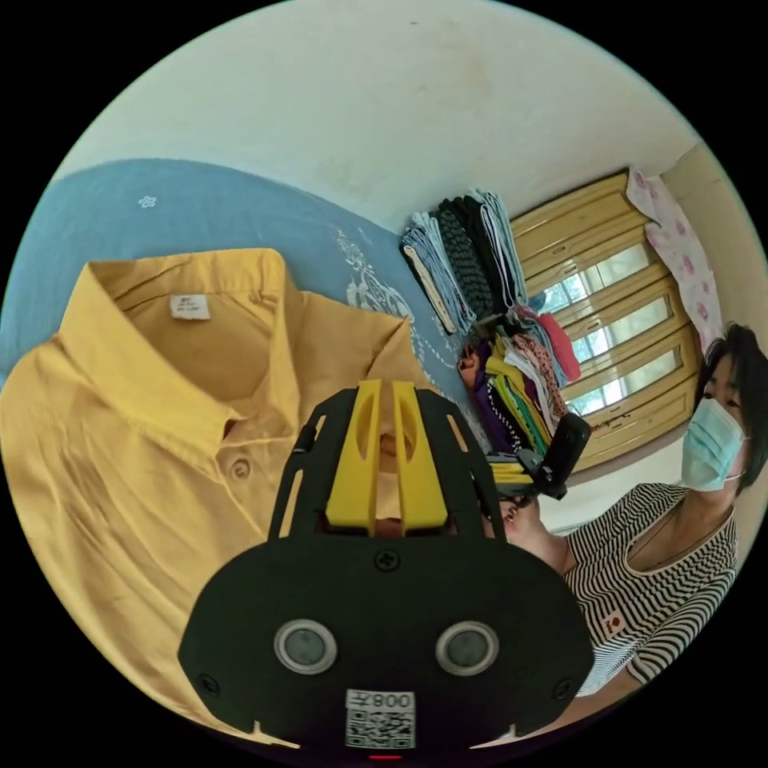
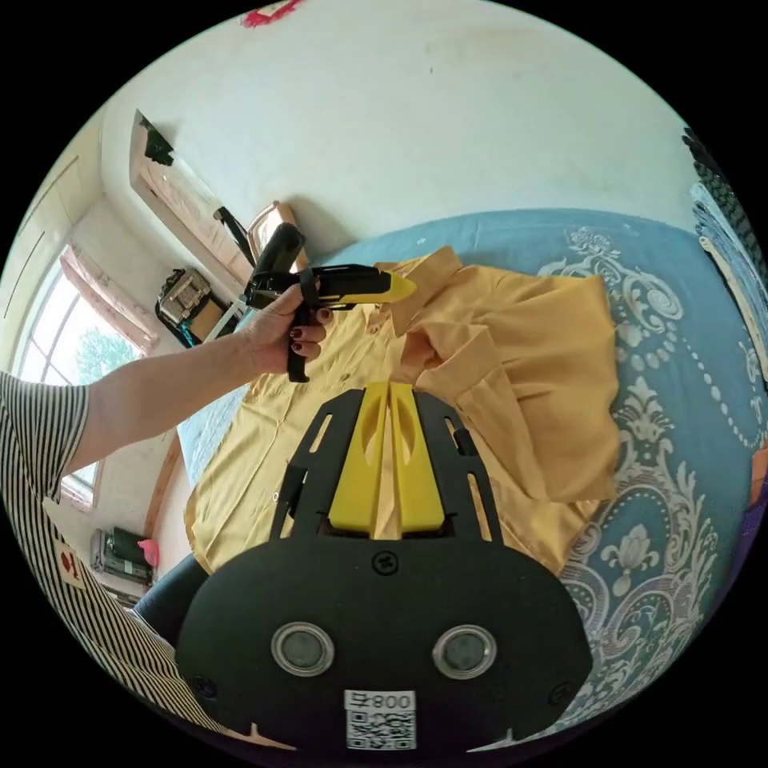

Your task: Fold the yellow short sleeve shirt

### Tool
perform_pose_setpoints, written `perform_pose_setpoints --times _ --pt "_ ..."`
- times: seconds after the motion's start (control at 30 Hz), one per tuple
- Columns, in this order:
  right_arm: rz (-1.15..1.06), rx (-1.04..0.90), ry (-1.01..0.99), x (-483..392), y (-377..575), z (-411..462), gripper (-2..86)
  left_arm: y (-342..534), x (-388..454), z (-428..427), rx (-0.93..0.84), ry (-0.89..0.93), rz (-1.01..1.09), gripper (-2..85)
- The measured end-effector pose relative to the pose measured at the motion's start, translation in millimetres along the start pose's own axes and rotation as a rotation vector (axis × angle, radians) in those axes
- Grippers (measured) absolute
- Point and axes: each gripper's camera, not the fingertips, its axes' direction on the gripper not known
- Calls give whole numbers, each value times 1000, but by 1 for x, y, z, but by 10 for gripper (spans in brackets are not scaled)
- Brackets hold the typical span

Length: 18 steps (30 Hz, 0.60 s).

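Observation:
The yellow short sleeve shirt (image 1: 152,448) lies front up on a blue patterned bedspread (image 1: 200,208), collar and neck label toward the view's top. My left gripper (image 1: 386,392) has its yellow jaws closed together on shirt fabric beside the collar. In the right gripper view that same left gripper (image 2: 398,289) sits in a hand, its tip at the collar. The shirt (image 2: 528,360) has its sleeve side raised and folded over. My right gripper (image 2: 390,394) is shut on the shirt's fabric near the lifted fold. The right gripper (image 1: 500,472) appears at the shirt's edge.
A stack of folded clothes (image 1: 480,264) and a colourful pile (image 1: 520,376) sit on the bed beyond the shirt. A person in a striped top (image 1: 640,584) stands beside the bed. Wooden-framed windows (image 1: 608,320) and a plain wall lie behind.

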Motion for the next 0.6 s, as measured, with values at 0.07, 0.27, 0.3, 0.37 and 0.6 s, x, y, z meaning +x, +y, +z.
perform_pose_setpoints --times 0.07,0.27,0.3,0.37,0.6 --pt "-11 -38 -14 -4 -6 12 2 1 -6 0 -14 -3 -1 36" --pt "-36 -89 -13 -13 -21 32 3 -7 4 25 -126 -13 89 63" --pt "-41 -106 -13 -15 -23 36 3 -8 5 28 -137 -11 102 63" --pt "-57 -116 -2 -18 -25 38 3 -9 8 42 -218 -62 136 58" --pt "-116 -108 -80 -27 -28 22 4 -2 4 49 -301 -150 153 35"
